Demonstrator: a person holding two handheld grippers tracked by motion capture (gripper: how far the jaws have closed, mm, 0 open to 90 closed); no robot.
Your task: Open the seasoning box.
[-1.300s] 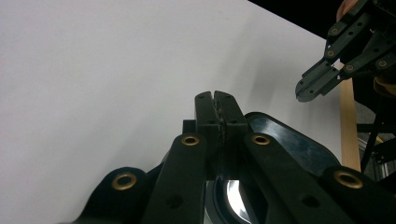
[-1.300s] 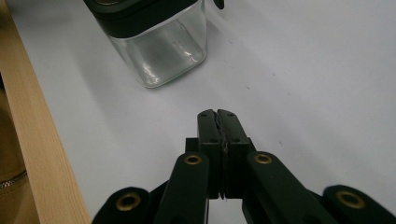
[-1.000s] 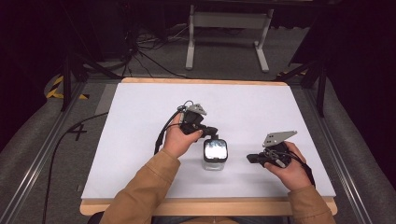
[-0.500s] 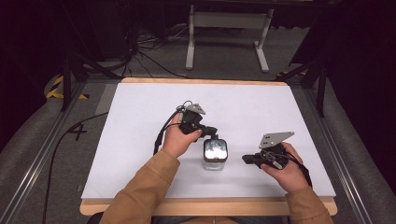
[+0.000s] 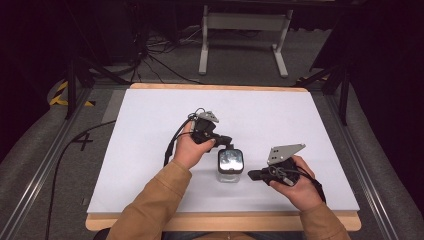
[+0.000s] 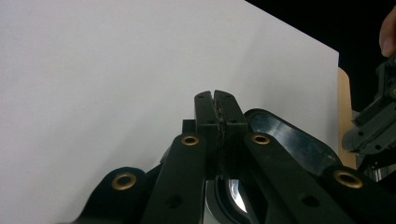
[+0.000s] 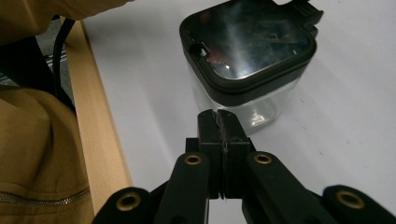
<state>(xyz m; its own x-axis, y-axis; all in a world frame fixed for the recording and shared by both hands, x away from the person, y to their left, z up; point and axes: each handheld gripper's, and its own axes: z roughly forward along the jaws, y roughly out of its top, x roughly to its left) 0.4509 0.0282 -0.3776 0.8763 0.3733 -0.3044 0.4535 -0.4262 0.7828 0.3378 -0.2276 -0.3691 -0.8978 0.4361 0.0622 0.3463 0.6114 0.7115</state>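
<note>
A clear square jar with a black lid (image 5: 230, 162) stands on the white table top (image 5: 150, 140), between my two hands. My left gripper (image 5: 228, 140) is shut with nothing between its jaws, and its tip rests at the lid's far edge. In the left gripper view the shut jaws (image 6: 217, 109) sit just above the glossy lid (image 6: 289, 140). My right gripper (image 5: 251, 175) is shut and empty too, pointing at the jar's right side from a short gap away. The right gripper view has its jaws (image 7: 219, 119) just short of the jar (image 7: 247, 51).
The table's wooden front edge (image 7: 100, 130) runs close to my right hand. A tan sleeve (image 5: 150, 205) lies across the near left of the table. A white metal stand (image 5: 242, 30) and cables are on the floor beyond the far edge.
My right gripper has edged left toward the jar. The left gripper and the jar have stayed put.
</note>
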